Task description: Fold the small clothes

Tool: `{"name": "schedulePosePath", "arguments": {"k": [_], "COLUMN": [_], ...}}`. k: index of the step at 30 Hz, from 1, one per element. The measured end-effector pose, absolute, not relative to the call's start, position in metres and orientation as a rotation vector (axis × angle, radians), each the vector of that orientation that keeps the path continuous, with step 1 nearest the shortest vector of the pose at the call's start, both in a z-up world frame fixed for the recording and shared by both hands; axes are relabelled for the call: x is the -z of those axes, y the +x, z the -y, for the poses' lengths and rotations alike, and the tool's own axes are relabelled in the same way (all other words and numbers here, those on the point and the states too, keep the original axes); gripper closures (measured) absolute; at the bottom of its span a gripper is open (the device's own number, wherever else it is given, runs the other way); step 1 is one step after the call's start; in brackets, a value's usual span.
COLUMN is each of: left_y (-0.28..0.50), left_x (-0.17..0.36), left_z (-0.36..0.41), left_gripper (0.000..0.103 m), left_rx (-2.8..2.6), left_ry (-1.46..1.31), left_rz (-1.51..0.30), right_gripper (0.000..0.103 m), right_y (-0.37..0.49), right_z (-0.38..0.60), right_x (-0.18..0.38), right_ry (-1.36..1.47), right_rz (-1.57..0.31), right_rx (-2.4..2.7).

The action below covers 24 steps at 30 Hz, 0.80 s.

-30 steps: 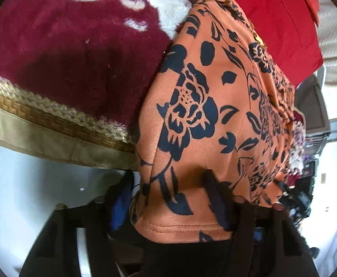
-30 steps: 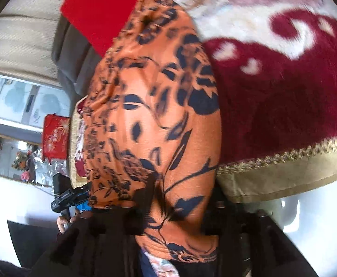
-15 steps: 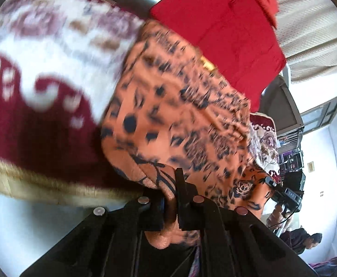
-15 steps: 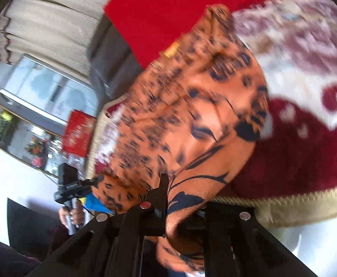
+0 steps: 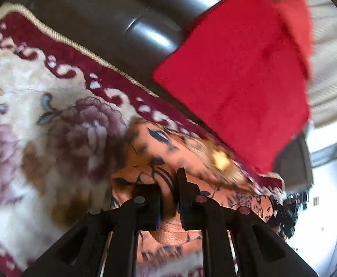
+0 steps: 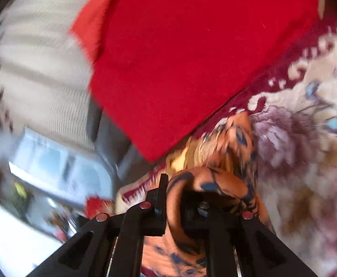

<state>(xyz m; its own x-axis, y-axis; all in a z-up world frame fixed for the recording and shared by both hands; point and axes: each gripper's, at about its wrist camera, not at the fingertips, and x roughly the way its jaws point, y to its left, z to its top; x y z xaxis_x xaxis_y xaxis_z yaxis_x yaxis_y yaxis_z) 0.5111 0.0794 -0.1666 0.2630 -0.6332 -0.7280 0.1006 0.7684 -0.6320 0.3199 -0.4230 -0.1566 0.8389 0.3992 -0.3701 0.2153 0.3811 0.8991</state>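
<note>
An orange garment with a dark blue flower print (image 5: pixel 168 143) lies bunched on a flowered plush blanket (image 5: pixel 53 127). My left gripper (image 5: pixel 168 194) is shut on a fold of its cloth, low over the blanket. In the right wrist view the same garment (image 6: pixel 228 138) is doubled over, and my right gripper (image 6: pixel 175 198) is shut on a rolled edge of it. The cloth hides part of the right finger. Both views are blurred by motion.
A red cloth (image 5: pixel 237 80) lies just beyond the garment; it also shows in the right wrist view (image 6: pixel 191 57). A dark sofa back (image 5: pixel 122 18) runs behind the blanket. A beige curtain (image 6: pixel 41 69) and a window (image 6: pixel 53 168) are further off.
Both grippers have carried the held garment edge forward from the blanket's near border over the rest of the garment. The cloth, spread long before, is now doubled over near the red cloth.
</note>
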Motion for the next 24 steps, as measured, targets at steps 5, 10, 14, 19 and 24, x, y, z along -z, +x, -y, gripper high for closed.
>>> {"name": "schedulePosePath", "arguments": {"k": [5, 10, 14, 19, 24], "left_y": [0.531, 0.518, 0.497, 0.456, 0.432], "left_x": [0.211, 0.214, 0.193, 0.155, 0.162], "left_z": [-0.069, -0.093, -0.109, -0.115, -0.067], "left_gripper": [0.091, 0.088, 0.045, 0.041, 0.042], "left_rx": [0.492, 0.549, 0.515, 0.544, 0.639], "left_ry": [-0.560, -0.712, -0.760, -0.669, -0.325], "left_rz": [-1.228, -1.168, -1.069, -0.972, -1.103], "right_gripper": [0.076, 0.069, 0.018, 0.026, 0.061], "right_y": [0.344, 0.326, 0.299, 0.283, 0.281], "right_z": [0.447, 0.457, 0.444, 0.394, 0.335], "right_x": [0.215, 0.216, 0.188, 0.145, 0.142], "right_ry": [1.359, 1.354, 1.271, 0.978, 0.729], "right_rz": [-0.581, -0.527, -0.487, -0.624, -0.761], "right_rx": [-0.077, -0.104, -0.068, -0.094, -0.166]}}
